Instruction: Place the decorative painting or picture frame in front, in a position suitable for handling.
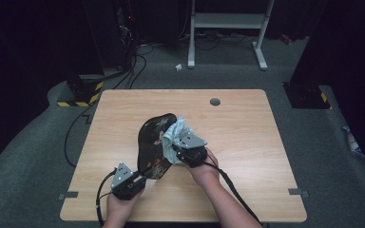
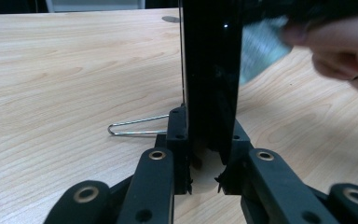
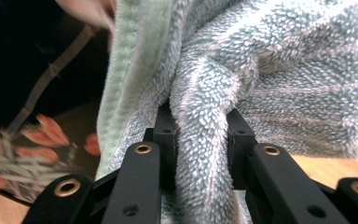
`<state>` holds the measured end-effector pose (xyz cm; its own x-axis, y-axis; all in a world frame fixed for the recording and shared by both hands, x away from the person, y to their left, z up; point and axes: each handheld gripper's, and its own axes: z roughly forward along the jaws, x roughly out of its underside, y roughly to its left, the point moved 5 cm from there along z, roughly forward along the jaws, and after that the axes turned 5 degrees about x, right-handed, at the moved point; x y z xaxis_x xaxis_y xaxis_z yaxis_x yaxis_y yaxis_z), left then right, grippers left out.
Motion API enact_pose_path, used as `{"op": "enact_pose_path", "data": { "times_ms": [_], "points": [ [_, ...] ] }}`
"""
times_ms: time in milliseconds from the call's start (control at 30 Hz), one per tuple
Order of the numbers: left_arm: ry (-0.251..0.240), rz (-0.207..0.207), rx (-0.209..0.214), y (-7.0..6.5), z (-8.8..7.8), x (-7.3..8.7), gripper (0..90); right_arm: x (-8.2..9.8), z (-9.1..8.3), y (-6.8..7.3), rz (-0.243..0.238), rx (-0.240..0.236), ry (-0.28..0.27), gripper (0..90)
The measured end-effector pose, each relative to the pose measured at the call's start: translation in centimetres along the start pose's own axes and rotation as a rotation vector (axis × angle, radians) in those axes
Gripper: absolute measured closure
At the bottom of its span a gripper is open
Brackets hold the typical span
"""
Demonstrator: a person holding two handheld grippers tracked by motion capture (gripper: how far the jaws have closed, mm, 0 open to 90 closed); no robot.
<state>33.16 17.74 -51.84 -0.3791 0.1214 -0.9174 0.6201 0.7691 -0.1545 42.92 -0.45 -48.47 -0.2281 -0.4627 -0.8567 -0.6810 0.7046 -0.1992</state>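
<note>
One black tray (image 1: 154, 140) stands on edge, long axis front-to-back

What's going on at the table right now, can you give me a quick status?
Left gripper clamped on the black tray's near edge, tray tilted up. Right gripper shut on the pale blue towel, pressed against the tray's face. Nothing in the way on the table.

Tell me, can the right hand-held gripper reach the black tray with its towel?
Probably yes. The right hand-held gripper is shut on the light blue towel, which already lies against the black tray. The left hand-held gripper holds that tray tilted up by its near edge, and nothing stands between towel and tray.
</note>
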Motion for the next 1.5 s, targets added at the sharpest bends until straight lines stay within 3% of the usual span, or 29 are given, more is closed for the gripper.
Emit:
{"op": "enact_pose_path", "data": {
  "times_ms": [167,400,533,667,700,800,900,967,1167,1300,1500],
  "points": [
    [-0.001,-0.015,-0.006,0.2,-0.1,0.0,78.0,2.3,1.7,0.0,0.029,0.002,0.059,71.9],
    [-0.004,-0.012,-0.003,0.2,-0.1,0.0,78.2,5.5,3.1,0.3,-0.009,0.009,0.159,72.0],
    [-0.005,-0.016,-0.006,0.2,0.0,0.0,78.2,5.5,2.2,2.6,-0.052,-0.035,0.152,72.1],
    [-0.002,-0.02,-0.009,0.2,0.0,0.0,78.2,5.1,1.0,6.2,-0.135,-0.087,0.129,72.1],
    [-0.001,-0.02,-0.009,0.2,-0.1,0.0,78.3,5.2,0.9,6.5,-0.132,-0.093,0.129,72.0],
    [-0.001,-0.022,-0.008,0.1,0.0,0.0,78.3,5.0,0.9,5.7,-0.105,-0.098,0.123,71.9],
    [-0.003,-0.017,0.001,0.0,0.0,0.0,78.3,4.5,1.4,2.8,-0.025,-0.042,0.109,71.9],
    [-0.003,-0.005,0.005,-0.1,0.0,0.0,78.2,4.5,1.6,1.7,0.0,-0.018,0.121,71.8],
    [-0.003,-0.026,-0.001,0.2,0.0,0.0,78.0,5.4,1.6,3.1,-0.018,-0.056,0.189,62.8],
    [0.006,-0.021,-0.003,0.2,-0.1,0.0,77.3,5.6,1.6,3.0,0.02,-0.065,0.181,57.5],
    [0.002,0.001,-0.007,0.2,-0.3,-0.3,72.9,5.8,1.7,2.8,0.021,-0.076,0.175,53.5]
  ]
}}
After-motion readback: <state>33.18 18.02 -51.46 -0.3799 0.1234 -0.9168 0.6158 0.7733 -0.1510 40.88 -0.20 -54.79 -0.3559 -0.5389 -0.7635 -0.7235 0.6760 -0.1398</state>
